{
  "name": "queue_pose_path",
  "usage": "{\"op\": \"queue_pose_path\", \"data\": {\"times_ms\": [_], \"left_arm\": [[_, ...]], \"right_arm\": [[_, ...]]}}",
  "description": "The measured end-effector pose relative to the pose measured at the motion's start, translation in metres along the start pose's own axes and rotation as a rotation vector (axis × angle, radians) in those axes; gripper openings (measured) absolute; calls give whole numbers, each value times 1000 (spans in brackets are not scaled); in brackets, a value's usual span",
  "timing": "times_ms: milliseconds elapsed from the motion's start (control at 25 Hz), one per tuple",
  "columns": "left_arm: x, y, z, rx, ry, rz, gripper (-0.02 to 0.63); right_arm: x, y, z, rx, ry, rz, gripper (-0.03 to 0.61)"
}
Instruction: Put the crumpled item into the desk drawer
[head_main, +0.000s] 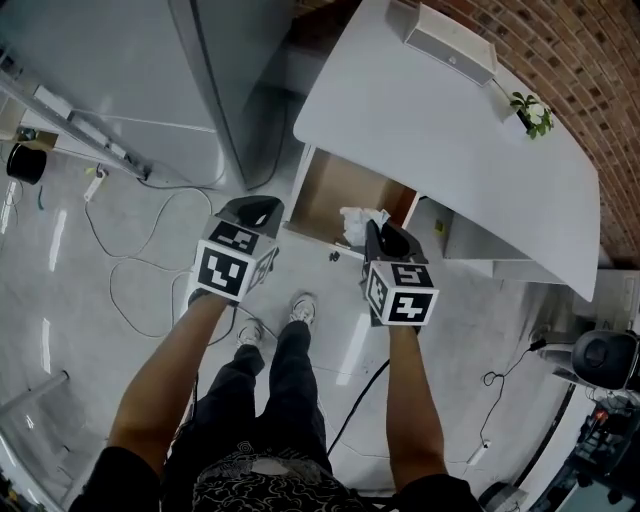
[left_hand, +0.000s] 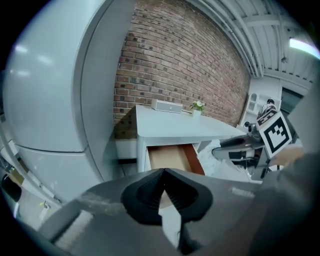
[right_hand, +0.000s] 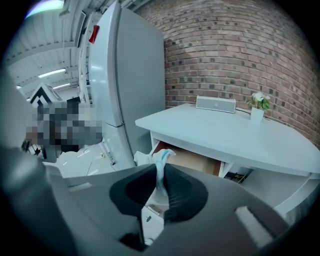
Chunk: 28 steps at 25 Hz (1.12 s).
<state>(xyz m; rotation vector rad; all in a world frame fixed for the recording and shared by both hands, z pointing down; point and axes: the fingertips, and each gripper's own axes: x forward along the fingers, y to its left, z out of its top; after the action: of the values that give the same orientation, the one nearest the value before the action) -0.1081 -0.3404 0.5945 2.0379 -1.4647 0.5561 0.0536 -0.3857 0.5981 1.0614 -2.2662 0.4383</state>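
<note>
The white desk (head_main: 440, 130) has its drawer (head_main: 340, 195) pulled open, showing a wood-coloured inside. My right gripper (head_main: 378, 232) is shut on the crumpled white item (head_main: 360, 220) and holds it over the drawer's front right corner. In the right gripper view the crumpled item (right_hand: 161, 162) sticks up between the closed jaws, in front of the open drawer (right_hand: 192, 159). My left gripper (head_main: 258, 208) hangs left of the drawer, shut and with nothing in it. In the left gripper view the drawer (left_hand: 169, 156) lies straight ahead, and the crumpled item (left_hand: 211, 152) hangs from the right gripper (left_hand: 225, 152).
A tall grey refrigerator (head_main: 200, 80) stands left of the desk. On the desk top are a white speaker (head_main: 447, 45) and a small potted plant (head_main: 532, 112). Cables (head_main: 120, 260) trail over the floor. A brick wall (head_main: 560, 50) runs behind the desk. The person's shoes (head_main: 303, 308) are below the drawer.
</note>
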Motion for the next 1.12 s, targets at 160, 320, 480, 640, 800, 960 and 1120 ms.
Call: {"op": "queue_pose_path", "data": {"times_ms": [160,320,480,640,800,960,1120], "left_arm": [[21,1,-2,-1,6,24,0],[39,-1,-13,-12,30,28,0],[55,0,-24,-23,45,39,0],[69,0,-34,-34,59,46,0],[80,2,-40,-46,72,56,0],[88,3,-48,-48,82,67,0],[95,2,-52,-47,87,70,0]], "right_arm": [[25,-15,-14,-22,26,24,46],[48,-25,-32,-42,60,41,46],[73,-32,-47,-58,92,62,46],[96,-38,-63,-82,129,79,46],[117,-42,-75,-96,157,96,46],[133,-42,-85,-103,171,110,46],[144,-41,-93,-127,194,124,48]]}}
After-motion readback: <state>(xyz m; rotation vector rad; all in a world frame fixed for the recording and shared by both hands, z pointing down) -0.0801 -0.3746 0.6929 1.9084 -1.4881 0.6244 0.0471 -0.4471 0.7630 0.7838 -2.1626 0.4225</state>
